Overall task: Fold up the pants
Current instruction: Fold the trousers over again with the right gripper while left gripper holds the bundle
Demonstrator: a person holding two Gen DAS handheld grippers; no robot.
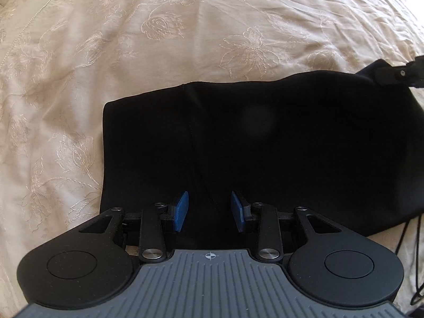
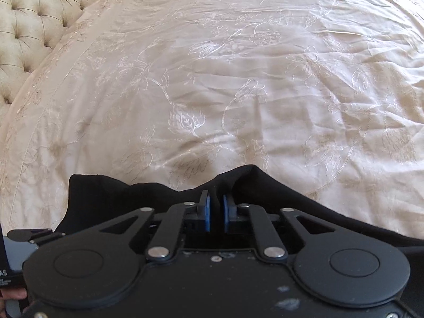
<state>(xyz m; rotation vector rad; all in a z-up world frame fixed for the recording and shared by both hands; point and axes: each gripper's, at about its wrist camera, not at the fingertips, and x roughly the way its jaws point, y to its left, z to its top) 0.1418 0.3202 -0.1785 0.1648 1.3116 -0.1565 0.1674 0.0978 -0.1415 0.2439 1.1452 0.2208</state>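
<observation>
On the cream embroidered bedspread (image 1: 79, 79) lie folded black fabric pants (image 1: 265, 137). Left gripper (image 1: 210, 209) hovers over their near edge, jaws partly apart, empty. Right gripper (image 2: 216, 212) pinches a raised fold at the far right edge.

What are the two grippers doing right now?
Left gripper: fingers part open over the black pants, no grip visible.
Right gripper: fingers nearly closed, pinching the pants' edge.

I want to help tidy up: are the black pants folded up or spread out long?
Folded, at least partly. The black pants lie as one short, wide block on the cream bedspread, no long legs showing.
</observation>
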